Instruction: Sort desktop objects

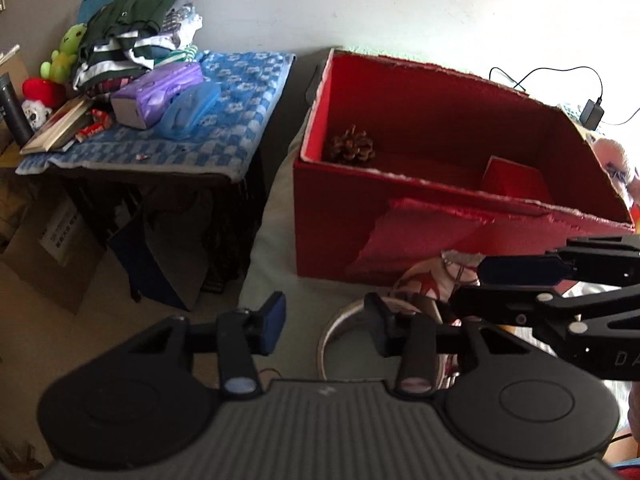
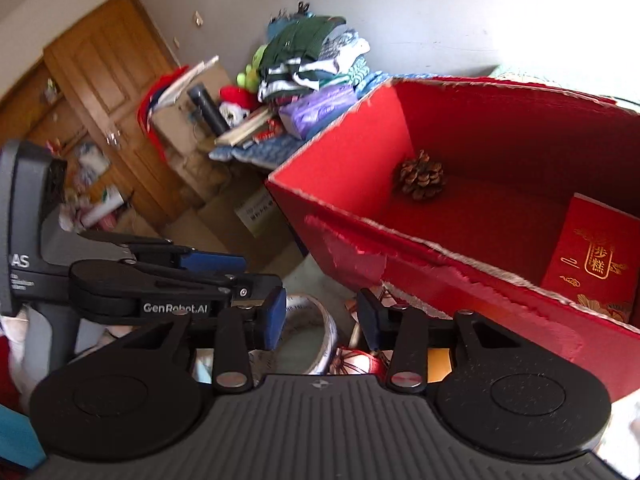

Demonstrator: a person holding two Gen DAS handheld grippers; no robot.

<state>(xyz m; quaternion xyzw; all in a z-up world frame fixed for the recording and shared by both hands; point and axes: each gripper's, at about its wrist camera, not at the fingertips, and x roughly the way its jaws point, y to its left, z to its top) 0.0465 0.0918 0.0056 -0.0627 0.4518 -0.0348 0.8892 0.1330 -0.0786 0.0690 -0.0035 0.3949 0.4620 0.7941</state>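
Observation:
A torn red cardboard box [image 1: 332,216] [image 2: 320,216] stands open ahead. Inside lie a pine cone [image 1: 352,146] [image 2: 422,180] in the far corner and a red packet with gold print [image 1: 516,184] [image 2: 592,256]. Before the box, a roll of tape [image 1: 325,340] [image 2: 320,312] and a red-and-white patterned object [image 1: 420,284] [image 2: 356,360] rest on the pale surface. My left gripper [image 1: 324,324] [image 2: 236,270] is open above the roll, holding nothing. Coming in from the right, my right gripper [image 2: 320,318] [image 1: 468,286] is open too, close over the same items.
A low stand with a blue checked cloth [image 1: 240,92] sits left of the box, carrying folded clothes [image 1: 132,36], a purple tissue pack [image 1: 156,94], books and plush toys. Cardboard boxes [image 1: 52,256] stand on the floor. A wooden door [image 2: 100,92] is far left; a charger cable [image 1: 592,112] lies behind the box.

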